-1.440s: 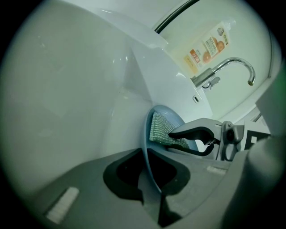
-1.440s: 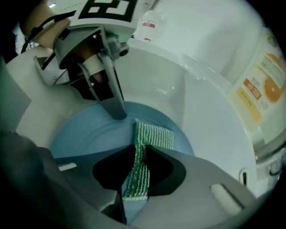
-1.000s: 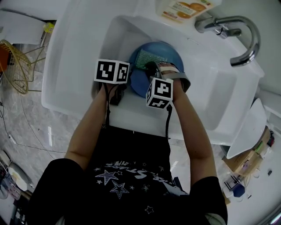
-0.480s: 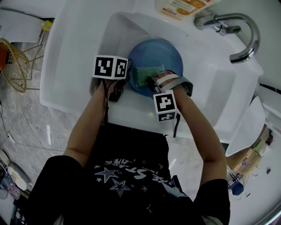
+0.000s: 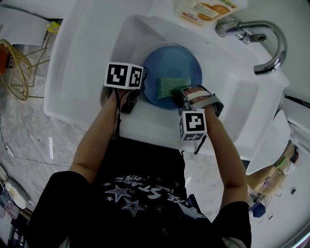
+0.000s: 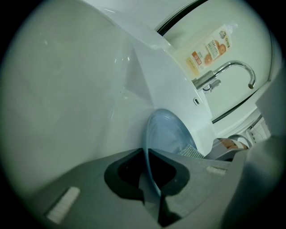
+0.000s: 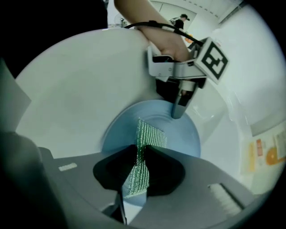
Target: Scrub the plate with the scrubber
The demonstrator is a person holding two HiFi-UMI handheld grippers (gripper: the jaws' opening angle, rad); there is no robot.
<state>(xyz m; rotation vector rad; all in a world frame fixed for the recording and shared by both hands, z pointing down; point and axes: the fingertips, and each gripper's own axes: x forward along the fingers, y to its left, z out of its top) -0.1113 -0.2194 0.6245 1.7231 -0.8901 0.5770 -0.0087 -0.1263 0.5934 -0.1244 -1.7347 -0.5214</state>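
Observation:
A blue plate lies tilted in the white sink. My left gripper is shut on the plate's left rim; in the left gripper view the thin blue rim runs between the jaws. A green mesh scrubber lies flat on the plate's near part, with my right gripper shut on its edge. In the right gripper view the scrubber stands out of the jaws onto the plate, and the left gripper pinches the far rim.
A chrome tap curves over the sink's right back corner. Behind the basin stands an orange-labelled bottle. A gold wire basket sits on the counter at the left. The sink walls close in round the plate.
My right gripper has dragged the scrubber across the plate, from its far left part towards me and to the right. The left gripper has stayed clamped on the rim.

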